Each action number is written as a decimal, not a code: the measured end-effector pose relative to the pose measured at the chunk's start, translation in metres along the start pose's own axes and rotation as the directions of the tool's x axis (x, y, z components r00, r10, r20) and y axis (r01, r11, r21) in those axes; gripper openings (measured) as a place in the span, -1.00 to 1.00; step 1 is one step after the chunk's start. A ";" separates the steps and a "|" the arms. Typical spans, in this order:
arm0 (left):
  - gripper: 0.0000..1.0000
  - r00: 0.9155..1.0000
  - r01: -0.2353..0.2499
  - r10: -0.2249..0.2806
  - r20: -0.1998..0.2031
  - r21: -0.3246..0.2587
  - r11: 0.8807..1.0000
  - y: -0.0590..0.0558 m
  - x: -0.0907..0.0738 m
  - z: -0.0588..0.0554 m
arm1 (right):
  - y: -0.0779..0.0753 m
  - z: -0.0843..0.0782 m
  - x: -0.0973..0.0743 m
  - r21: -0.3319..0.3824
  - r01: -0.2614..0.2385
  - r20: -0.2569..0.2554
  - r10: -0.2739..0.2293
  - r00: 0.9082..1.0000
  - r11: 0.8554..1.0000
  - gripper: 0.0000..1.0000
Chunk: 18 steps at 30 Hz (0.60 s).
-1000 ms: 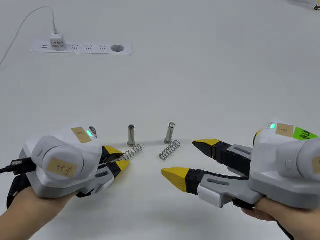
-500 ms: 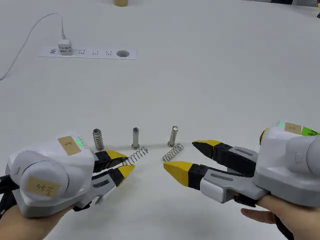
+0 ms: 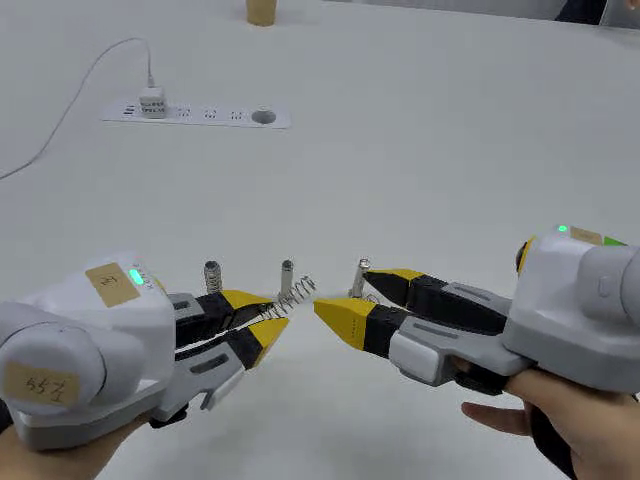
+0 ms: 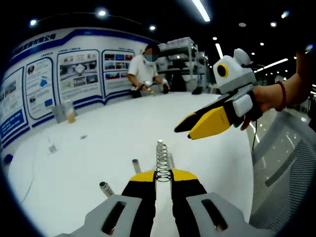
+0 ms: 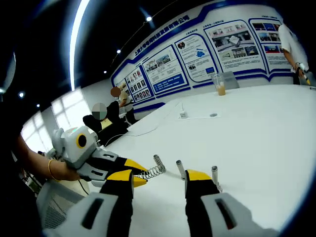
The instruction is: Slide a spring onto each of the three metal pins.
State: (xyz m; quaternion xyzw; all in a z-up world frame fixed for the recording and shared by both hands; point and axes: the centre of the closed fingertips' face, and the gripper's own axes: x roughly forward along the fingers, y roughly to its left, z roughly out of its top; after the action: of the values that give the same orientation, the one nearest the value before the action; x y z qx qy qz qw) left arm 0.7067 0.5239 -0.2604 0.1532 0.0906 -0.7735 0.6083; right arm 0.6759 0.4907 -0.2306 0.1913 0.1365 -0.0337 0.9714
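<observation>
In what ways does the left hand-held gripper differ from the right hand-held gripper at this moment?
The left hand-held gripper is shut on a spring; the right hand-held gripper is open and holds nothing. The left one's jaws nearly meet, while the right one's stand wide apart. Both have yellow tips and white bodies, and both point toward the metal pins.

A white power strip (image 3: 195, 116) lies on the white table (image 3: 450, 170). A white charger (image 3: 152, 101) is plugged in at the strip's left end, and its cable (image 3: 151, 68) trails off to the left. Beyond the strip, at the table's far edge, stands a tan cup (image 3: 261, 10). Blue-trimmed display boards (image 4: 79, 66) line the wall behind.
</observation>
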 end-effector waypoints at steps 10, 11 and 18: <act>-0.80 0.994 0.001 -0.001 0.109 -0.003 1.000 0.000 -0.004 0.022 | 0.008 0.012 0.008 0.105 -0.050 0.055 0.045 0.998 0.993 -0.32; -0.80 0.994 0.000 0.001 0.113 0.000 1.000 0.000 -0.005 0.023 | 0.008 0.012 0.008 0.107 -0.053 0.057 0.047 0.997 0.993 -0.34; -0.80 0.989 0.011 -0.008 0.144 -0.015 1.000 -0.004 -0.008 0.030 | 0.011 0.016 0.014 0.157 -0.088 0.068 0.078 0.995 0.984 -0.45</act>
State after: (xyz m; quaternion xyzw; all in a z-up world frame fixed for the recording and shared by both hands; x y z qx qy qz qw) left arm 0.7003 0.5226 -0.2302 0.0917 0.0531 -0.7847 0.6108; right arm 0.6946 0.4949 -0.2163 0.2732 0.0953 -0.0100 0.9572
